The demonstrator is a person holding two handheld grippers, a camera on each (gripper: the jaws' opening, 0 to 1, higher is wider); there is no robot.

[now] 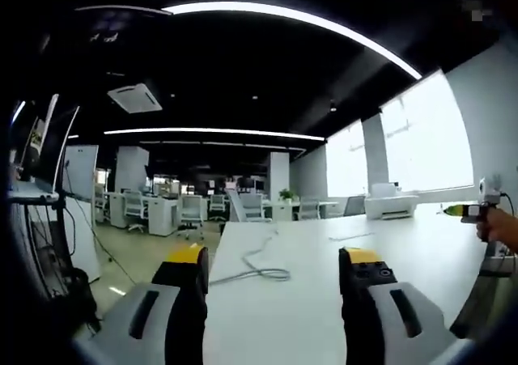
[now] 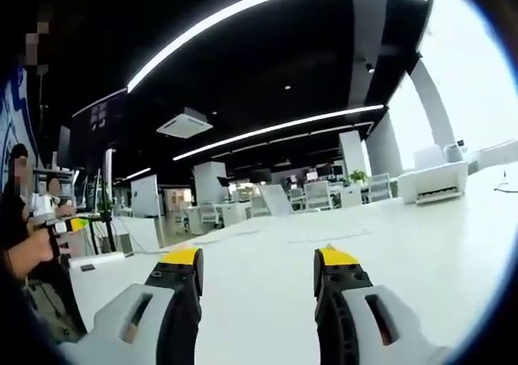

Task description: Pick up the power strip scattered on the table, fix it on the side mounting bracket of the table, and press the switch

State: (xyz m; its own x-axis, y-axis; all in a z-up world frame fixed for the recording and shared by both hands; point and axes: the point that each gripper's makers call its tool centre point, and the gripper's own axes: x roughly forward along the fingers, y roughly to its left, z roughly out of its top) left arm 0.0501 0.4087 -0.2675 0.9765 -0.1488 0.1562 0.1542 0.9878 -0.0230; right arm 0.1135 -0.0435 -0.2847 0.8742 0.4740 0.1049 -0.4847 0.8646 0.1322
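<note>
While both jaws rise yellow-tipped from the bottom of the left gripper view, the left hand-held gripper (image 1: 275,272) is seen spread wide with nothing between its jaws. It is held over the white bench (image 1: 405,252). Ahead of it, just past the left jaw tip, a thin grey cable (image 1: 257,265) is laid in a loop on the bench and trails away toward the far edge. The power strip itself cannot be made out; whether the cable belongs to it cannot be told. Far ahead to the right, a white printer (image 1: 392,205) is seen on the bench. At the right edge, a hand (image 1: 500,227) is seen with the other gripper.

In the right gripper view, the right hand-held gripper (image 2: 257,269) is likewise spread wide and holds nothing, over bare white bench (image 2: 421,244). Off to its left, a person's hand (image 2: 32,248) is seen holding the other gripper.
</note>
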